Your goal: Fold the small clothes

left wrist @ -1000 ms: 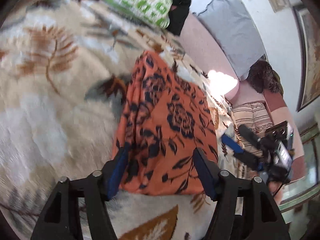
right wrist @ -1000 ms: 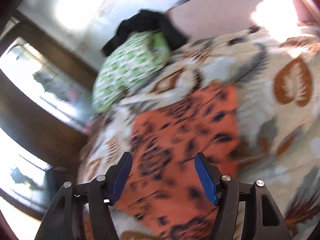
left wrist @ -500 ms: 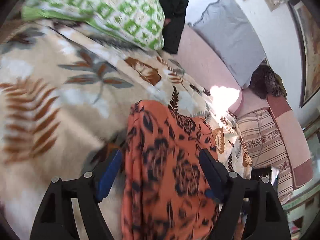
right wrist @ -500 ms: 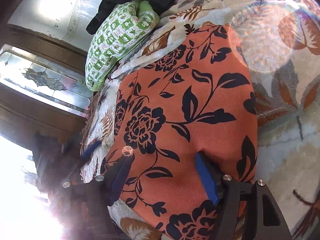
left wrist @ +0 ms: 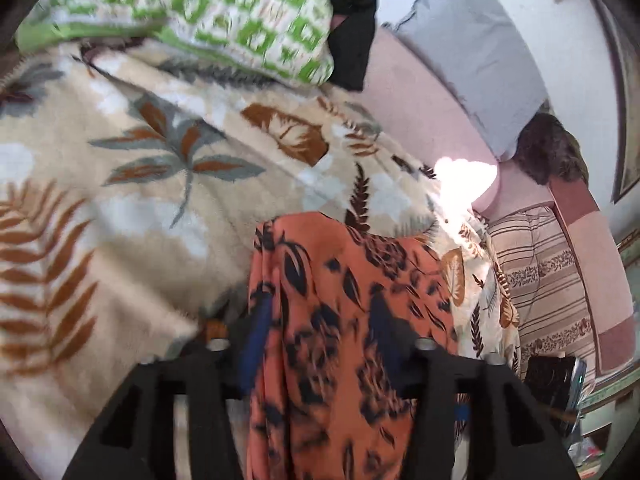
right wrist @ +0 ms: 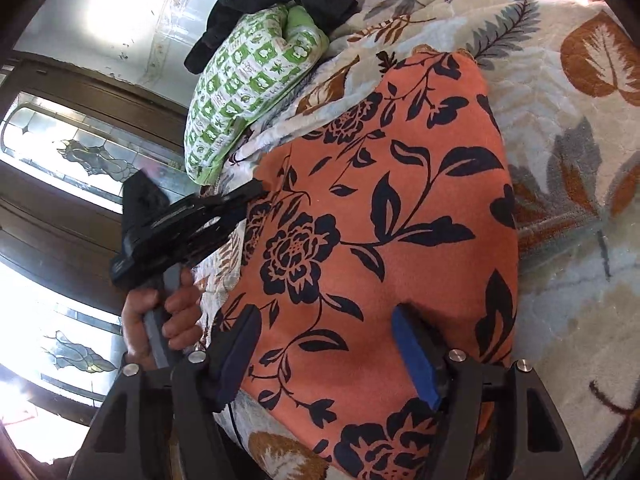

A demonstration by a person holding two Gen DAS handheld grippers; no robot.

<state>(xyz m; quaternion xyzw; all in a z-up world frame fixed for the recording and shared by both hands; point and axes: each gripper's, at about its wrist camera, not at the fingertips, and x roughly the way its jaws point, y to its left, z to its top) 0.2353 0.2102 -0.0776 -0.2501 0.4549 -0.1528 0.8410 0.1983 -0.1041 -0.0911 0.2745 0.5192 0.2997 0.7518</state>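
Observation:
An orange garment with black flowers [right wrist: 384, 240] lies folded on the leaf-patterned blanket [right wrist: 580, 200]. In the left wrist view the garment [left wrist: 340, 320] runs between the open jaws of my left gripper [left wrist: 320, 332], whose blue pads straddle its near edge; the view is blurred. My right gripper [right wrist: 324, 356] is open, its pads spread over the garment's near end, low on the cloth. The left gripper also shows in the right wrist view [right wrist: 180, 224], held by a hand at the garment's left edge.
A green-and-white checked pillow [left wrist: 224, 16] with a black garment [left wrist: 352, 20] behind it lies at the head of the bed. A grey pillow [left wrist: 472, 60] leans on the pink headboard. A striped cushion [left wrist: 548, 280] lies to the right. Wooden doors with glass [right wrist: 60, 160] stand left.
The left gripper has moved in lower over the garment's edge, so the cloth now fills the gap between its pads. The right gripper stays over the garment's near end, slightly shifted.

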